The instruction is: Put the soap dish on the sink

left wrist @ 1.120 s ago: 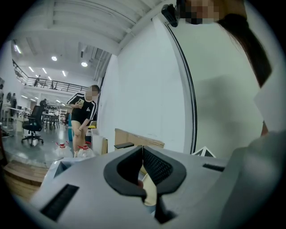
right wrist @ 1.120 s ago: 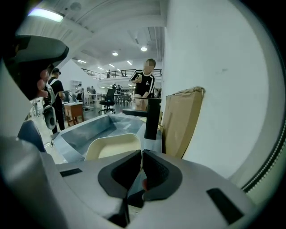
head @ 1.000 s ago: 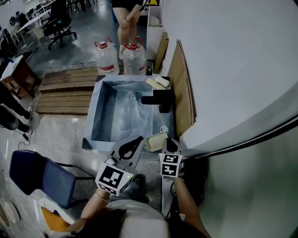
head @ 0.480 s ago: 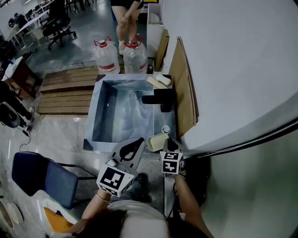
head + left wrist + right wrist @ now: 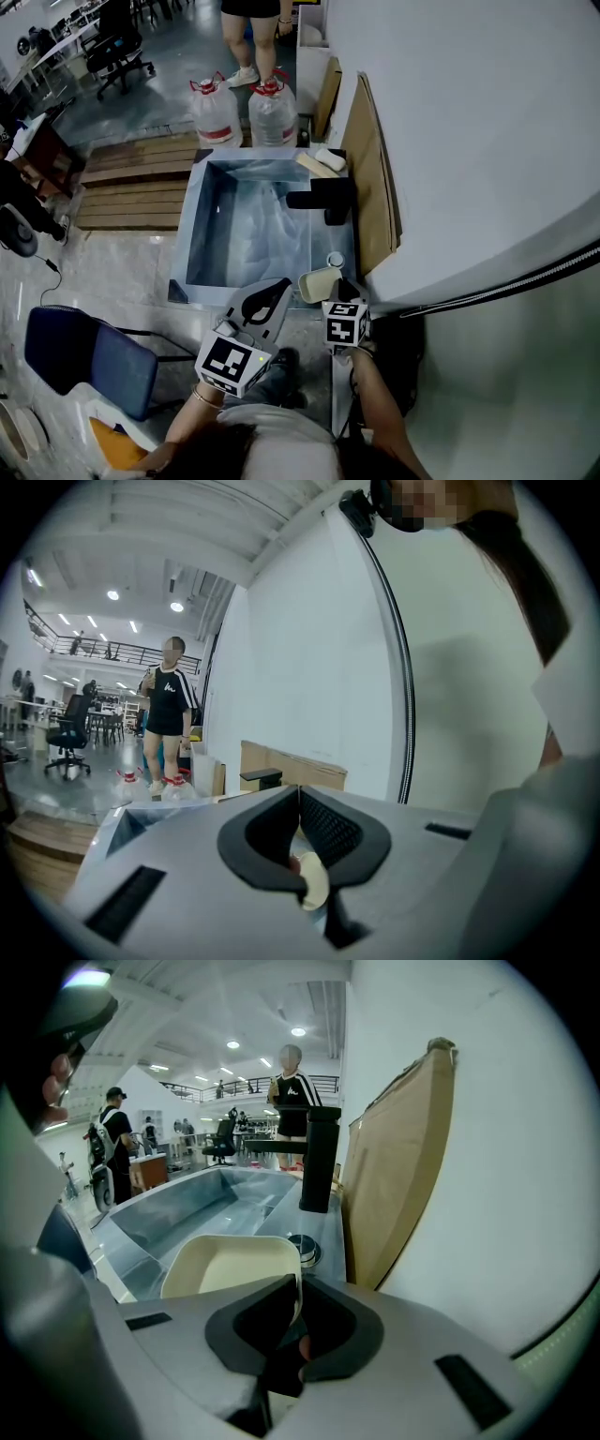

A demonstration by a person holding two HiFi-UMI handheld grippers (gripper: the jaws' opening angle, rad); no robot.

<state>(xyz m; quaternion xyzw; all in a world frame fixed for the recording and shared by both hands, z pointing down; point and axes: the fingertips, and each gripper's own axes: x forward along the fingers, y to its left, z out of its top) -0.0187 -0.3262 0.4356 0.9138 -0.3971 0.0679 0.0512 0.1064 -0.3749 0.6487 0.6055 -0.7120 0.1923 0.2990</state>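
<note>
The soap dish (image 5: pixel 319 283) is a cream rectangular tray. It sits at the near right corner of the steel sink (image 5: pixel 202 187), and whether it rests on the rim I cannot tell. My right gripper (image 5: pixel 339 289) is shut on the dish's near edge. In the right gripper view the dish (image 5: pixel 230 1265) lies level just ahead of the right gripper (image 5: pixel 298 1283), which pinches its rim. My left gripper (image 5: pixel 279 283) hangs just left of the dish, shut and empty. In the left gripper view the left gripper (image 5: pixel 300 794) shows closed jaws, with a bit of the dish (image 5: pixel 315 889) below them.
A black faucet (image 5: pixel 323 199) stands on the sink's right rim, with a small round metal cap (image 5: pixel 302 1246) near the dish. A soap bar (image 5: pixel 328 159) lies at the far right corner. Cardboard (image 5: pixel 375 178) leans on the white wall. Two water jugs (image 5: pixel 214 114) stand beyond the sink, a blue chair (image 5: pixel 84 352) at the left.
The right gripper and the dish have shifted slightly to the right along the sink's near corner. The person beyond the sink has stepped further away. The left gripper has barely moved.
</note>
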